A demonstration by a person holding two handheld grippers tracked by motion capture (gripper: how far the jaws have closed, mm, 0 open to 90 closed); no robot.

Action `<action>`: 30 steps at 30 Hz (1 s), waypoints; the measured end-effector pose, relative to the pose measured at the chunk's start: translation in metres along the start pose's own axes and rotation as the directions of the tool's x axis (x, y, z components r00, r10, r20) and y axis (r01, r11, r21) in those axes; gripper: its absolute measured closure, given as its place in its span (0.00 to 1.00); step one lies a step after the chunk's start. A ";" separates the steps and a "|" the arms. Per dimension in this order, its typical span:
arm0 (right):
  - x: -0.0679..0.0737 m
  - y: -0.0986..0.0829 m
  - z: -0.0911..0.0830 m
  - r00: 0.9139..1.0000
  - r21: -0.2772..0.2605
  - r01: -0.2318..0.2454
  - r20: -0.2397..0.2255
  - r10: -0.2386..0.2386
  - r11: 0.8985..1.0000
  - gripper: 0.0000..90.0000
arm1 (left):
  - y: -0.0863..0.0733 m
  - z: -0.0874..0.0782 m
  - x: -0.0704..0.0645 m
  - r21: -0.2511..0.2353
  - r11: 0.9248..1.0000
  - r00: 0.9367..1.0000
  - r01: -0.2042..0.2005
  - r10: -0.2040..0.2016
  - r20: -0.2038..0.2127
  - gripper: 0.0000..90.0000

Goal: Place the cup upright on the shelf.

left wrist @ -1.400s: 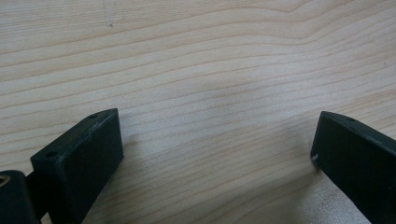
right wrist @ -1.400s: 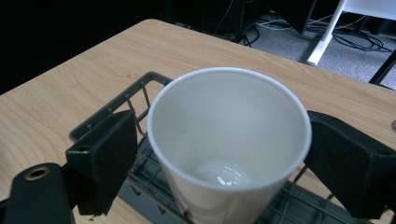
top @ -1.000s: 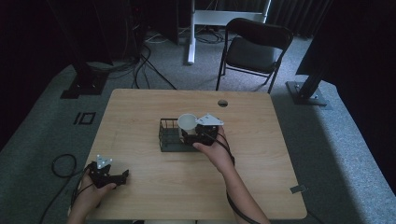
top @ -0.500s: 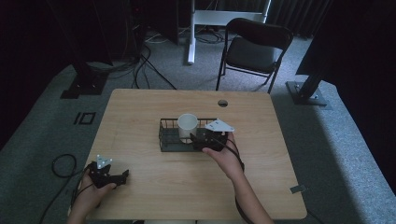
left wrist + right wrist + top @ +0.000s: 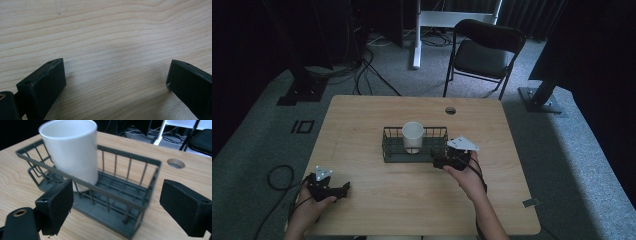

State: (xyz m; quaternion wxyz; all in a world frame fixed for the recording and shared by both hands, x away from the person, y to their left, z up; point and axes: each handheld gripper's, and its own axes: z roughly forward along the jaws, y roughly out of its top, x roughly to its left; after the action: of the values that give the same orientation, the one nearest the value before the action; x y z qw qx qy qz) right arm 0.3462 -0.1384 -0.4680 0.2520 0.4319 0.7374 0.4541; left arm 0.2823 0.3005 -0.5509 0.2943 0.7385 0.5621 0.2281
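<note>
My right gripper (image 5: 447, 161) hovered just beside the basket (image 5: 390, 146), fingers spread wide; the cup (image 5: 412, 136) stood inside (probably upright). Left gripper (image 5: 337, 189) rested on the bench (image 5: 362, 115), fingers apart.

A recording lab or studio: a bare wooden table (image 5: 362, 130) on grey carpet (image 5: 562, 165), black curtains along the top of the frame, cables (image 5: 362, 60) trailing upper left, metal stand bases (image 5: 542, 97) at either side, a folding chair (image 5: 482, 50) behind.
</note>
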 end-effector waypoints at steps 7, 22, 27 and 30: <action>-0.010 -0.017 -0.002 1.000 0.017 -0.016 0.007 0.016 1.000 0.13 | 0.000 0.000 0.000 0.000 1.000 1.000 -0.001 0.001 0.000 0.03; -0.040 -0.058 -0.013 0.997 0.065 -0.051 0.054 0.048 0.997 0.13 | 0.000 0.000 0.000 0.001 1.000 1.000 -0.002 0.002 0.000 0.03; -0.050 -0.069 -0.019 0.996 0.084 -0.060 0.076 0.054 0.995 0.13 | 0.000 0.000 0.000 0.001 1.000 1.000 -0.001 0.001 0.000 0.03; -0.055 -0.075 -0.021 0.995 0.100 -0.065 0.087 0.056 0.993 0.13 | 0.000 0.000 0.000 0.001 1.000 1.000 -0.001 0.001 0.000 0.03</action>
State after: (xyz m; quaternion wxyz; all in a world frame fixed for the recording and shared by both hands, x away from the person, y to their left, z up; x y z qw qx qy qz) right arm 0.3269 -0.2119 -0.5257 0.2463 0.4853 0.7350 0.4044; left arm 0.2823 0.3005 -0.5509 0.2937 0.7390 0.5618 0.2282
